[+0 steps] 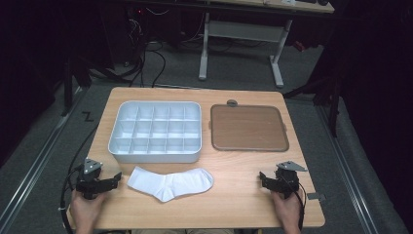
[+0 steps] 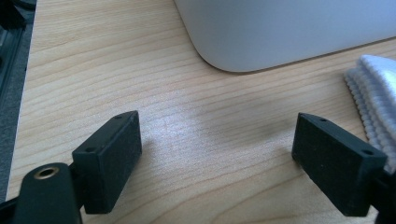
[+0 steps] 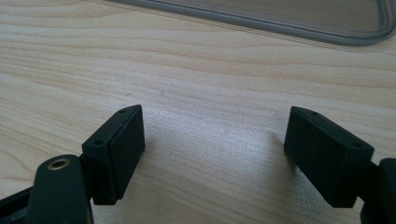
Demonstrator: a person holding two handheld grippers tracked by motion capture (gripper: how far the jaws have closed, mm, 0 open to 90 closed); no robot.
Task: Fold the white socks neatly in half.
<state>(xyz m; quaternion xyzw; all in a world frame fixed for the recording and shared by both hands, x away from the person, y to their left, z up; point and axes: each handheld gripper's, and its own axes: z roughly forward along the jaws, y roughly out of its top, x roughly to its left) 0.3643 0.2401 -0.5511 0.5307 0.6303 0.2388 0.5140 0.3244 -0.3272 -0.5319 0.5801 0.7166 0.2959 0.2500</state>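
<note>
A white sock (image 1: 171, 183) lies flat on the wooden table (image 1: 243, 204) near its front edge, and its ribbed cuff (image 2: 376, 95) shows at the right of the left gripper view. Behind it stands a white divided box (image 1: 156, 130) with several empty compartments; its rounded corner (image 2: 261, 32) rises ahead of the left jaws. A clear flat lid (image 1: 249, 127) lies to the right of the box. My left gripper (image 1: 116, 179) rests at the table's front left, open and empty. At the front right my right gripper (image 1: 263, 178) also stands open, bare wood between its jaws.
The lid's rim (image 3: 261, 21) crosses the top of the right gripper view. A second table's white legs (image 1: 204, 46) and cables stand on the grey floor beyond. A small grey tab (image 1: 315, 197) lies at the table's right front edge.
</note>
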